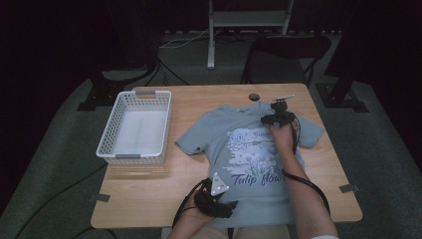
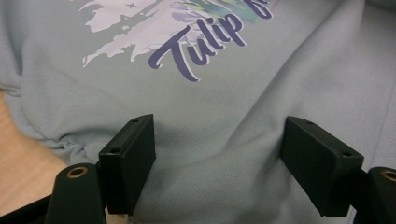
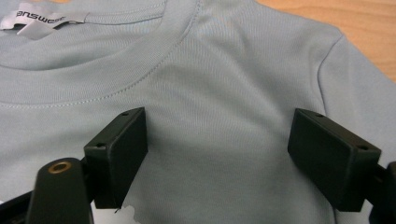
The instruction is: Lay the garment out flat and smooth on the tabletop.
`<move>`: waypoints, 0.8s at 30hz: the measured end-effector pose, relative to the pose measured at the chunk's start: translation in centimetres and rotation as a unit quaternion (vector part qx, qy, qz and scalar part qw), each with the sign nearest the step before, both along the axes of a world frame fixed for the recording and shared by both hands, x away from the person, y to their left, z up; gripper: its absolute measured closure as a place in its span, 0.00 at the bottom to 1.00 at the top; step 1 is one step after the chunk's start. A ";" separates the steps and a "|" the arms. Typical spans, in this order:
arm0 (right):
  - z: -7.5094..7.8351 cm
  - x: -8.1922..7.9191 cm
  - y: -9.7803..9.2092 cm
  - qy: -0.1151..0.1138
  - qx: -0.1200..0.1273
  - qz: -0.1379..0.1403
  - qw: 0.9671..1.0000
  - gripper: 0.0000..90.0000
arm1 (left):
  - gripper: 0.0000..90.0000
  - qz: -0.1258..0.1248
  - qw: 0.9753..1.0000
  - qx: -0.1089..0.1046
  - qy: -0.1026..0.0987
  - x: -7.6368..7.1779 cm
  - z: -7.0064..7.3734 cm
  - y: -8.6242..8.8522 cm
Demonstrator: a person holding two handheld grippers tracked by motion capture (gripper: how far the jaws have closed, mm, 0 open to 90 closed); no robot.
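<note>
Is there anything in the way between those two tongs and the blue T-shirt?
Nothing visible. The left tongs stand open right over the T-shirt near its bottom hem, and the right tongs stand open over the cloth beside the collar. Only bare fabric lies between each pair of jaws.

The wooden bench (image 1: 189, 199) is carrying two things. A white basket (image 1: 135, 127) is standing near its far left corner. A light blue T-shirt (image 1: 219, 134) is lying flat toward the right side, its hem reaching the near edge.
</note>
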State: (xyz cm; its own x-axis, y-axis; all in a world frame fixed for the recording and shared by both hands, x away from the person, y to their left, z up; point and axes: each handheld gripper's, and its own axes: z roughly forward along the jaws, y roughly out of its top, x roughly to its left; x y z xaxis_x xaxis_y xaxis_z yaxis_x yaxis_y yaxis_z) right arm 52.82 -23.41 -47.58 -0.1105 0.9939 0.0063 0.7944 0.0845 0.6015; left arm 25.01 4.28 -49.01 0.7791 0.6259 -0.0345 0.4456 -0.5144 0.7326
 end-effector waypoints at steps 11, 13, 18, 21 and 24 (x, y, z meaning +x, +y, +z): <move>0.1 2.1 -0.2 0.001 0.000 -0.007 1.000 0.21 | 0.31 0.007 1.000 -0.005 0.000 1.6 0.0 -0.6; 0.1 2.2 -0.2 0.003 0.000 -0.007 1.000 0.21 | 0.31 0.007 1.000 -0.007 0.000 1.7 -0.1 -0.6; 0.2 1.6 -0.6 0.000 0.028 0.001 1.000 0.16 | 0.31 0.016 1.000 -0.023 -0.008 1.4 -0.1 -0.4; 0.4 0.7 -0.7 0.008 0.020 0.024 0.999 0.14 | 0.31 0.017 0.999 -0.026 -0.023 1.3 -0.1 -0.2; 1.0 -0.8 -1.4 -0.009 0.041 0.035 0.999 0.14 | 0.21 0.020 0.999 -0.028 -0.028 1.4 0.0 0.2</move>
State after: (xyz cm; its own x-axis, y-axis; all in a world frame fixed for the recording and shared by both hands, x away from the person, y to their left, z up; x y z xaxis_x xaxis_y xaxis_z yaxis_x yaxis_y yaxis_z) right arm 52.00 -24.84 -46.62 -0.1797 0.9801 0.0842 0.7774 0.0891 0.6226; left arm 26.40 4.50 -49.04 0.7549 0.6552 -0.0274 0.4228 -0.4543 0.7841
